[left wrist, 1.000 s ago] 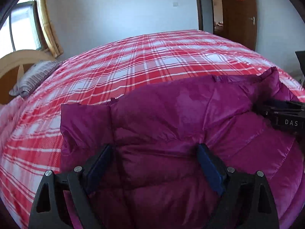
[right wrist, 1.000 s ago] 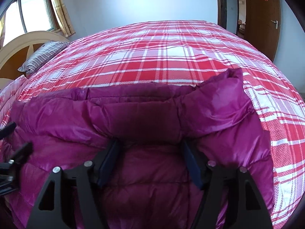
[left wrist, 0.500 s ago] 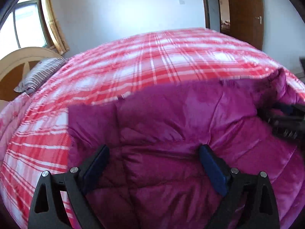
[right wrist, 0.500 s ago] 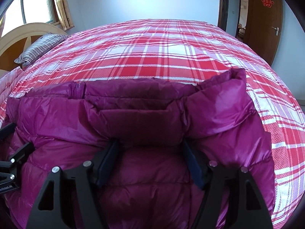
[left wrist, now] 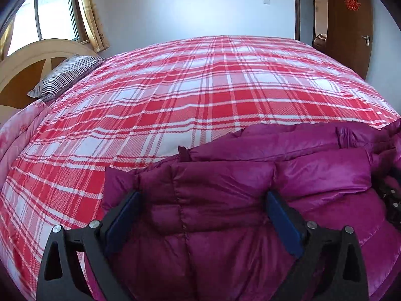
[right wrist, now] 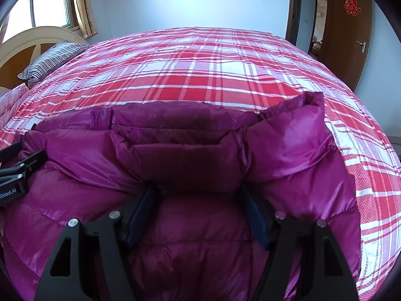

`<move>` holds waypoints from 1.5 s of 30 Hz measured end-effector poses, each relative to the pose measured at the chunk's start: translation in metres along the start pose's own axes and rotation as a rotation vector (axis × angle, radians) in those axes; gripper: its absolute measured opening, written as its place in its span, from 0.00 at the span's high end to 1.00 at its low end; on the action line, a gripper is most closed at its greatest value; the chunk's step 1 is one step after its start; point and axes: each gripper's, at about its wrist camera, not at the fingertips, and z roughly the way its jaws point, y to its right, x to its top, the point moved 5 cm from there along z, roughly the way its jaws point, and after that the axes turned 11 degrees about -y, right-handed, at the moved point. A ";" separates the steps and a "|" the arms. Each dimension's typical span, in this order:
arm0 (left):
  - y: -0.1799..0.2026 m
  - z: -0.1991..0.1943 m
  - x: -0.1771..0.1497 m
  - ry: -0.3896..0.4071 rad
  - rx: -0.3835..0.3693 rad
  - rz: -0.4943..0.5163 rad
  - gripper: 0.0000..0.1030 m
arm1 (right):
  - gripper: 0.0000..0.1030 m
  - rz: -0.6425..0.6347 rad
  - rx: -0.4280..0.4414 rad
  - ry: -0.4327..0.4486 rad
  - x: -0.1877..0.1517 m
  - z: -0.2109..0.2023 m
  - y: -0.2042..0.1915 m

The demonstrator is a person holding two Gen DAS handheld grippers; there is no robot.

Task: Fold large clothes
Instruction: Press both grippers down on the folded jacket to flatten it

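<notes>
Lying on the bed (left wrist: 200, 95), the jacket (left wrist: 225, 188) runs crosswise beneath both claws. Left claw (left wrist: 200, 198) is opening wide over its left end; right claw (right wrist: 198, 195), narrower, straddles a padded ridge near the collar.

Plaid bed (left wrist: 200, 95); magenta down jacket (left wrist: 225, 200); striped pillow (left wrist: 65, 75)

Plaid bedspread (left wrist: 200, 95) bare beyond puffy jacket (left wrist: 225, 200), striped pillow (left wrist: 65, 75) only at headboard (left wrist: 22, 57)
</notes>
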 end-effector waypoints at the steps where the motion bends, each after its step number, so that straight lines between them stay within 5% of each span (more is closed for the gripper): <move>1: 0.001 0.002 0.000 -0.011 -0.003 -0.004 0.01 | 0.30 -0.001 -0.002 -0.001 0.000 0.000 0.000; 45: 0.004 0.022 0.009 -0.065 -0.044 -0.014 0.01 | 0.28 0.002 -0.014 -0.016 0.003 0.002 0.001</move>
